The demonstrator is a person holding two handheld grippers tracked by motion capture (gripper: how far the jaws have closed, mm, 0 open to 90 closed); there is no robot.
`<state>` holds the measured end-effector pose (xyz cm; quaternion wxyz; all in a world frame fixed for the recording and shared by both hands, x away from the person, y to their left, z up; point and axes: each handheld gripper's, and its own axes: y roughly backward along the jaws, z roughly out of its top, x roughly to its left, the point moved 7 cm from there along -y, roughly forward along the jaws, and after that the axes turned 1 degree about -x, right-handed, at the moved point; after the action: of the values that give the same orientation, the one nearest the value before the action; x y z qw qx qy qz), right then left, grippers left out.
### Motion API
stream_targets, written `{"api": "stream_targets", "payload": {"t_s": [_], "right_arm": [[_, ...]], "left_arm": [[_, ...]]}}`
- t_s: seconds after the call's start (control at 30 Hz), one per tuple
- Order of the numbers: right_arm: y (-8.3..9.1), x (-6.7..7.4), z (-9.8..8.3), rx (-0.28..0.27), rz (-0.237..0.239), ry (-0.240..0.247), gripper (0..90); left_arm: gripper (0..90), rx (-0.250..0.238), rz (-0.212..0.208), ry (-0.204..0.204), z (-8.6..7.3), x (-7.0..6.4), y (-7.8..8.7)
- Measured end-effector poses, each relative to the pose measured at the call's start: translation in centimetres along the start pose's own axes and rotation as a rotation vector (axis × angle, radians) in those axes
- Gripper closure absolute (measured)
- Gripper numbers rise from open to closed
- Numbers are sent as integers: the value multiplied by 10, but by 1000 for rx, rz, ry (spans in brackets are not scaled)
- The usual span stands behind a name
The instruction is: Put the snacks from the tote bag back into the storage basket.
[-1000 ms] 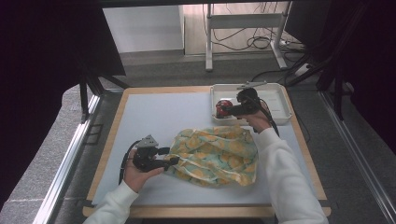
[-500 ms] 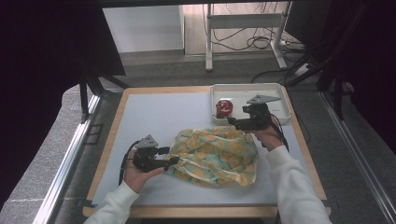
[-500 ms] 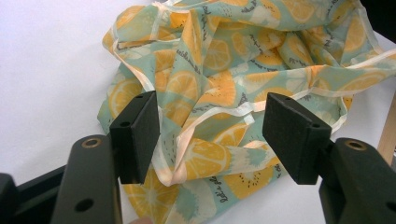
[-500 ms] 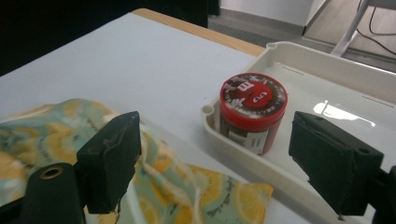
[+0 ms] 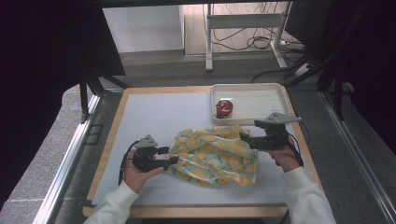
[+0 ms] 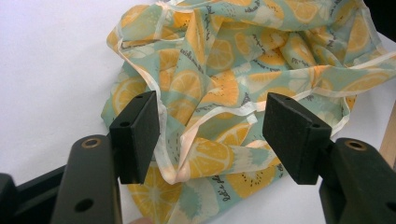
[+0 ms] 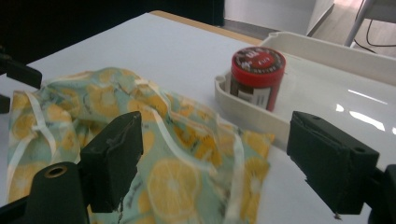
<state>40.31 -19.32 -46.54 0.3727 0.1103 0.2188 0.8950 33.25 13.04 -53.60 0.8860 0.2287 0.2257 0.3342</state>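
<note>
With the lemon-print cloth bag [image 5: 215, 154] crumpled at lower centre of the desk [image 5: 154, 112], both my left tongs [image 5: 170, 156] and right tongs [image 5: 243, 138] released, I'd pinch only its pale hem, never bunched fabric.

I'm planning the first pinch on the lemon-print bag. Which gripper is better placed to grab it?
Left, probably. The left gripper already has its open jaws straddling a white-trimmed fold of the lemon-print bag, so it only needs to close. The right gripper is open at the bag's far edge, beside the white tray.
</note>
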Motion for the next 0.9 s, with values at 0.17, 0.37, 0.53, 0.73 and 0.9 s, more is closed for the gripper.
{"api": "stream_targets", "payload": {"t_s": [0.17, 0.37, 0.53, 0.73, 0.9], "right_arm": [[17, -10, -22, 12, -26, -36, 190], [19, -12, -43, 52, -46, -40, 191], [18, -10, -42, 43, -32, -33, 191], [18, -13, -44, 40, -32, -41, 191], [20, -13, -43, 28, -36, -38, 191]], "left_arm": [[365, 0, 1, -6, 0, 0, 0], [365, -2, 2, -8, 0, 0, 1], [365, -2, 5, -9, 0, 0, 1], [365, -2, 10, -8, 0, 1, 1], [365, -1, 7, -9, 0, 1, 0]]}}
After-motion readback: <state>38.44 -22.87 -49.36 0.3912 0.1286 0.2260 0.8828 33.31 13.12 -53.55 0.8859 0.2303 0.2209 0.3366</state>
